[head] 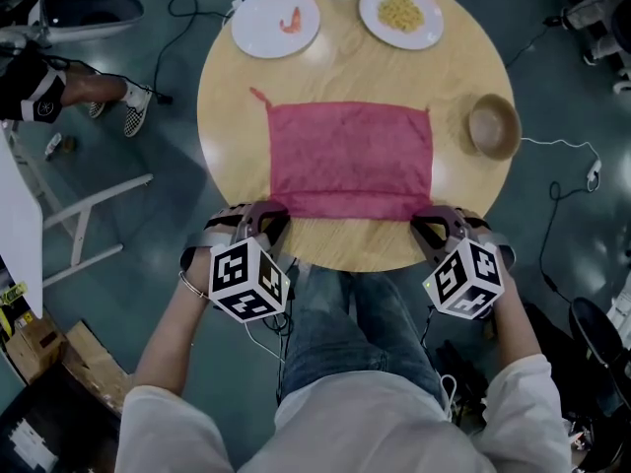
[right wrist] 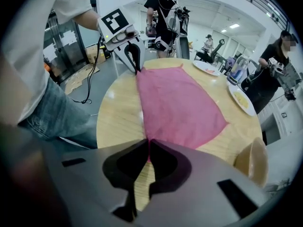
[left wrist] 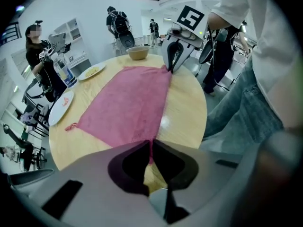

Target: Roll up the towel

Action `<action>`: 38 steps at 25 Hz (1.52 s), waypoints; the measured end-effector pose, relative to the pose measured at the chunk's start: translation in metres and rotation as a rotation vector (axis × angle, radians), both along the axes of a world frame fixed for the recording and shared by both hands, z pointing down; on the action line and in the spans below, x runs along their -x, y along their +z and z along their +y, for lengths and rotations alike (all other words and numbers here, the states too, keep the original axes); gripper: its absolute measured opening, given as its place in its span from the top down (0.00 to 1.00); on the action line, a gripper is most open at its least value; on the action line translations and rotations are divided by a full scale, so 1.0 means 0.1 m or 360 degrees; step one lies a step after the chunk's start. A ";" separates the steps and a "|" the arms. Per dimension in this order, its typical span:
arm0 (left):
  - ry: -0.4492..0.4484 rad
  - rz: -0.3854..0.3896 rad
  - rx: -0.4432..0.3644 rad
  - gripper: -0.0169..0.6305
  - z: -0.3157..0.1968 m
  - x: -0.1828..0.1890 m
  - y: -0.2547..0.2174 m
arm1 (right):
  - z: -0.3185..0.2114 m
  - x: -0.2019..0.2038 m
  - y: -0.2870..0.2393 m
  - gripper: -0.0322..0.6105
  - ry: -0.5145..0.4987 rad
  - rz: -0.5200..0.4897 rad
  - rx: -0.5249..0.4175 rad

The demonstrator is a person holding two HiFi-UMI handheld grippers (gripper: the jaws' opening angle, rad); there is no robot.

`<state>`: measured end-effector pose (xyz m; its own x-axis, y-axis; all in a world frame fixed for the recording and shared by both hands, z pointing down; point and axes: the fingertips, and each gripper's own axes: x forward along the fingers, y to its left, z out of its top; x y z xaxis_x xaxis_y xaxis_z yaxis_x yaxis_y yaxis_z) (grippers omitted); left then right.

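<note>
Lying flat on the round wooden surface [head: 340,75], the pink towel [head: 350,158] has both near corners pinched in the jaws of the left gripper [head: 266,216] and right gripper [head: 429,224]. Plates [head: 258,30] and a bowl [head: 493,126] share it, and cables [head: 557,143] cross the floor [head: 158,215].

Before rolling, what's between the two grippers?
Only the near edge of the towel on the table, a corner pinched in the left gripper and in the right gripper; the head view shows it.
</note>
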<state>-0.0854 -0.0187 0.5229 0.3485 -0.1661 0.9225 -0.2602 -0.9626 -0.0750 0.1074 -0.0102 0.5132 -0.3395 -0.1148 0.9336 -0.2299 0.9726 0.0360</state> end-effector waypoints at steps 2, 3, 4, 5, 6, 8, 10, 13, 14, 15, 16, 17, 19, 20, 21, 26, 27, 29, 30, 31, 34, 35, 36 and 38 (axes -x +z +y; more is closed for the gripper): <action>-0.0005 0.0009 0.0024 0.93 0.09 0.00 -0.03 | 0.08 0.00 -0.02 0.93 -0.0004 -0.0004 0.0029; -0.0003 0.0013 0.0042 0.93 0.14 -0.01 -0.04 | 0.13 -0.01 -0.04 0.93 -0.0008 -0.0004 0.0044; 0.0000 0.0016 0.0061 0.93 0.20 -0.01 -0.05 | 0.18 -0.01 -0.05 0.93 -0.0011 -0.0004 0.0059; 0.0003 0.0018 0.0081 0.93 0.25 -0.02 -0.06 | 0.22 -0.02 -0.07 0.93 -0.0011 -0.0007 0.0075; 0.0005 0.0020 0.0099 0.93 0.30 -0.02 -0.07 | 0.26 -0.02 -0.09 0.93 -0.0007 -0.0012 0.0093; 0.0003 0.0025 0.0132 0.93 0.37 -0.02 -0.11 | 0.31 -0.03 -0.13 0.93 0.0008 -0.0030 0.0126; -0.0001 0.0031 0.0157 0.93 0.38 -0.01 -0.15 | 0.30 -0.05 -0.17 0.93 0.0030 -0.0049 0.0138; -0.0009 0.0035 0.0176 0.93 0.31 0.00 -0.21 | 0.20 -0.07 -0.26 0.93 0.0064 -0.0067 0.0142; -0.0013 0.0036 0.0175 0.93 0.26 0.00 -0.23 | 0.16 -0.07 -0.28 0.93 0.0074 -0.0071 0.0143; -0.0018 0.0039 0.0171 0.93 0.21 0.00 -0.25 | 0.12 -0.07 -0.30 0.93 0.0083 -0.0074 0.0144; -0.0024 0.0044 0.0170 0.93 0.15 0.00 -0.27 | 0.07 -0.07 -0.32 0.93 0.0090 -0.0075 0.0143; -0.0031 0.0049 0.0174 0.93 0.10 0.00 -0.28 | 0.03 -0.07 -0.33 0.93 0.0097 -0.0076 0.0144; -0.0050 0.0057 0.0202 0.93 0.01 0.00 -0.27 | -0.06 -0.07 -0.32 0.93 0.0114 -0.0081 0.0153; -0.0062 0.0059 0.0222 0.93 -0.04 0.01 -0.27 | -0.10 -0.07 -0.31 0.93 0.0123 -0.0085 0.0160; -0.0077 0.0061 0.0246 0.93 -0.07 0.02 -0.26 | -0.14 -0.07 -0.30 0.93 0.0132 -0.0087 0.0166; -0.0145 0.0073 0.0386 0.93 -0.19 0.04 -0.19 | -0.32 -0.07 -0.23 0.93 0.0159 -0.0085 0.0188; -0.0153 0.0074 0.0408 0.93 -0.20 0.04 -0.18 | -0.35 -0.07 -0.21 0.93 0.0161 -0.0084 0.0190; -0.0165 0.0075 0.0437 0.93 -0.22 0.04 -0.15 | -0.40 -0.06 -0.17 0.93 0.0163 -0.0082 0.0195; -0.0172 0.0075 0.0446 0.93 -0.23 0.04 -0.14 | -0.41 -0.06 -0.15 0.93 0.0165 -0.0080 0.0200; -0.0179 0.0075 0.0453 0.93 -0.24 0.03 -0.13 | -0.42 -0.07 -0.12 0.93 0.0167 -0.0079 0.0206; -0.0201 0.0070 0.0464 0.93 -0.28 0.02 -0.10 | -0.45 -0.07 -0.07 0.93 0.0176 -0.0074 0.0219; -0.0207 0.0067 0.0465 0.93 -0.30 0.02 -0.09 | -0.45 -0.07 -0.05 0.93 0.0179 -0.0073 0.0219; -0.0210 0.0065 0.0462 0.93 -0.31 0.02 -0.09 | -0.46 -0.07 -0.04 0.93 0.0181 -0.0074 0.0216; -0.0211 0.0063 0.0441 0.93 -0.33 0.03 -0.09 | -0.47 -0.06 -0.02 0.93 0.0184 -0.0077 0.0197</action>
